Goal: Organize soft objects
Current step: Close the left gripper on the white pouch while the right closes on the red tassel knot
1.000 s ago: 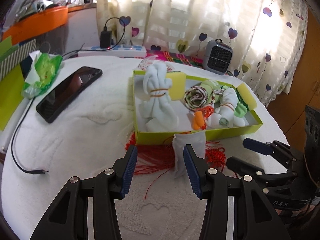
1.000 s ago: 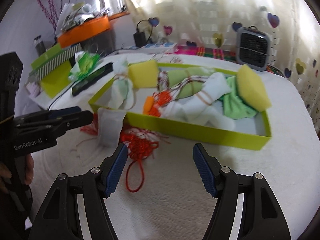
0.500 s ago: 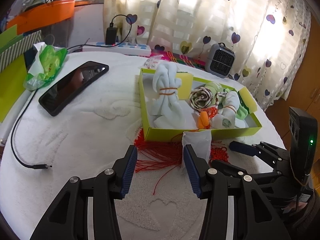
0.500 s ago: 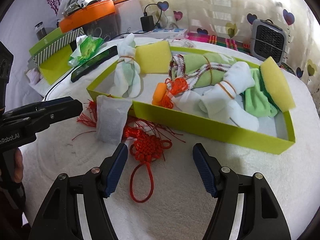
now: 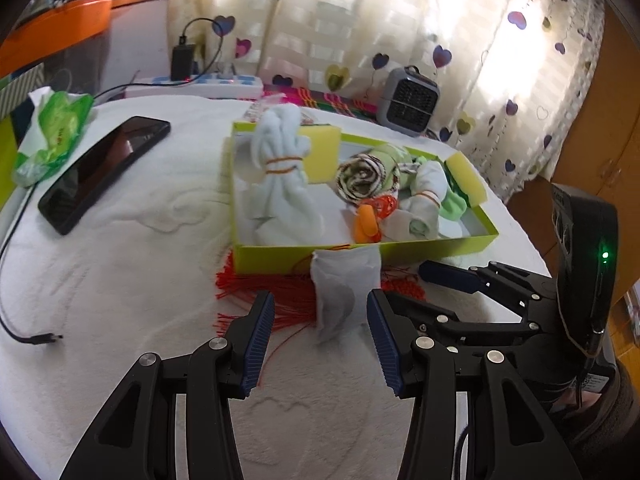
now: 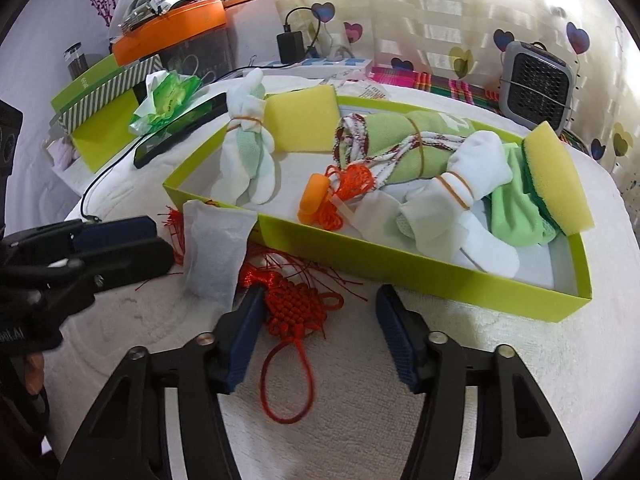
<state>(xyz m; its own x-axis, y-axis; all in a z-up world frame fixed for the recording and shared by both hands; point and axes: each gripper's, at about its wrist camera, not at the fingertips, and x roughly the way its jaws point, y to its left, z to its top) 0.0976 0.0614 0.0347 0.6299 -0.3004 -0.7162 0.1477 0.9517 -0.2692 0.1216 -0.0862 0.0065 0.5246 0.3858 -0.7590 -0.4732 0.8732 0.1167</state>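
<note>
Green cardboard makes the big flat box (image 6: pixel 420 280), which sits just past both grippers on the white fluffy cover (image 6: pixel 400 400). Inside it are two yellow sponges (image 6: pixel 304 118), a rolled green cloth (image 6: pixel 404 140) tied with a striped cord, white socks (image 6: pixel 248 148) held by rubber bands, a light green cloth (image 6: pixel 516 216) and a small orange thing (image 6: pixel 314 196) with orange string. A white pouch (image 5: pixel 340 292) leans on the outside of the box wall, just ahead of the left gripper (image 5: pixel 320 344). Its jaws stand apart with nothing in them. A red knot with tassels (image 6: pixel 296 308) lies on the cover outside the box, between the fingers of the right gripper (image 6: pixel 316 332). Those jaws are closing, and the pads are not squeezing the knot.
</note>
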